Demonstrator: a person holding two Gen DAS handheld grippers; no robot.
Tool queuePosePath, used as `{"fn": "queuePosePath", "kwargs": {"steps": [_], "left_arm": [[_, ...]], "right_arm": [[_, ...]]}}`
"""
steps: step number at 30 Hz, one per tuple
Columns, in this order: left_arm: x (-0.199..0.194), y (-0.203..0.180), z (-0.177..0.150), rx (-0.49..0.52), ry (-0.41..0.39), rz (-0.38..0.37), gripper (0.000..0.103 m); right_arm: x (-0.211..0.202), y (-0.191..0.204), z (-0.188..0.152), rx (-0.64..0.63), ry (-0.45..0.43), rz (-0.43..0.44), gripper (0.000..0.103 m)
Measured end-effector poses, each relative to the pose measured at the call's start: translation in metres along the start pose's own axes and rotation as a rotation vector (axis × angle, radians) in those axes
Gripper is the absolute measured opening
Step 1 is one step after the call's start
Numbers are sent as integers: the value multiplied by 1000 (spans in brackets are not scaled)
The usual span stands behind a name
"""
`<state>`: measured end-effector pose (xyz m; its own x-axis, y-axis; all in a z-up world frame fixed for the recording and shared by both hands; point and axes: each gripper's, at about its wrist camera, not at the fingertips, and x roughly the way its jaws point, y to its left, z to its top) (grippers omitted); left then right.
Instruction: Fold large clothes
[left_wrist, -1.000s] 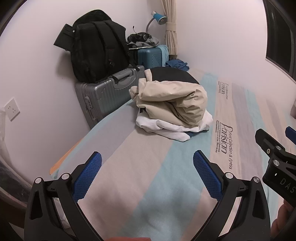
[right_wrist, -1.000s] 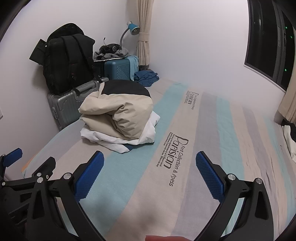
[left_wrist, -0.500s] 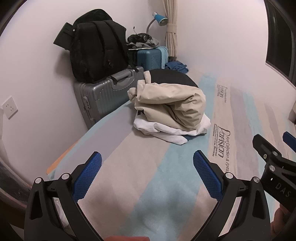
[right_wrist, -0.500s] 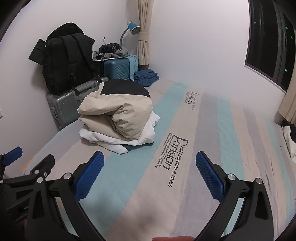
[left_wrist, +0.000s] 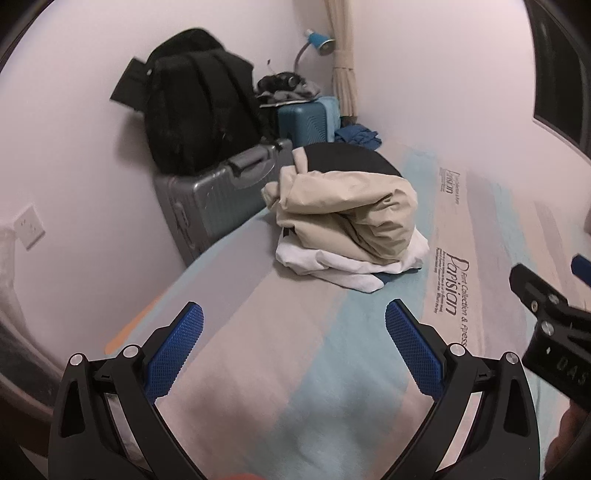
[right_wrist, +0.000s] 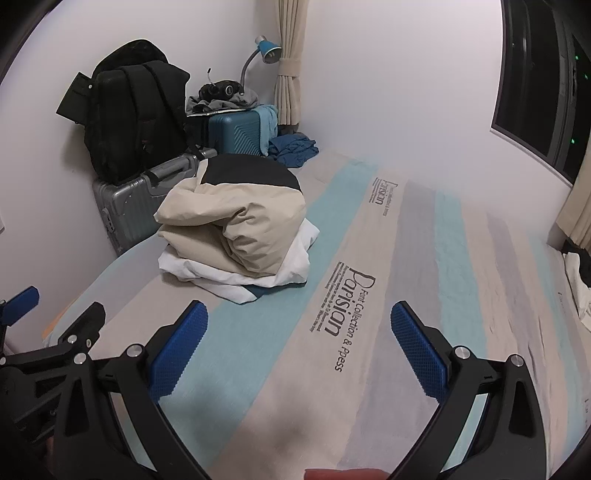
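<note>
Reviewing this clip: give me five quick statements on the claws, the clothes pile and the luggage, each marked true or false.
1. Both claws, the left claw and the right claw, are open and empty. True.
2. The beige garment lies on top of the white one. True.
3. The black backpack sits on the blue suitcase. False: it rests on the silver suitcase.
4. The clothes pile lies on the floor. False: it is on the striped bed.
5. A blue lamp stands near the curtain. True.
</note>
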<state>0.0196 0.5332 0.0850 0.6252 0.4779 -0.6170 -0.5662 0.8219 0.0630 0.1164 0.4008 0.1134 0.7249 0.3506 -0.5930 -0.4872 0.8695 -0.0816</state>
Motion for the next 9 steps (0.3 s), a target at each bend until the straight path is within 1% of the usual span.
{"fn": "queuePosePath", "kwargs": {"steps": [1, 3, 6, 9], "left_arm": [[-1, -1, 0, 0, -6, 10, 97], [2, -1, 3, 1, 16, -2, 97], [5, -1, 4, 9, 20, -3, 97], [6, -1, 4, -15, 48, -51, 97]], "right_arm": [[1, -1, 0, 5, -1, -2, 95], [2, -3, 0, 9, -2, -6, 95], [2, -5, 1, 15, -3, -5, 96], [4, -7, 2, 13, -2, -11, 96]]}}
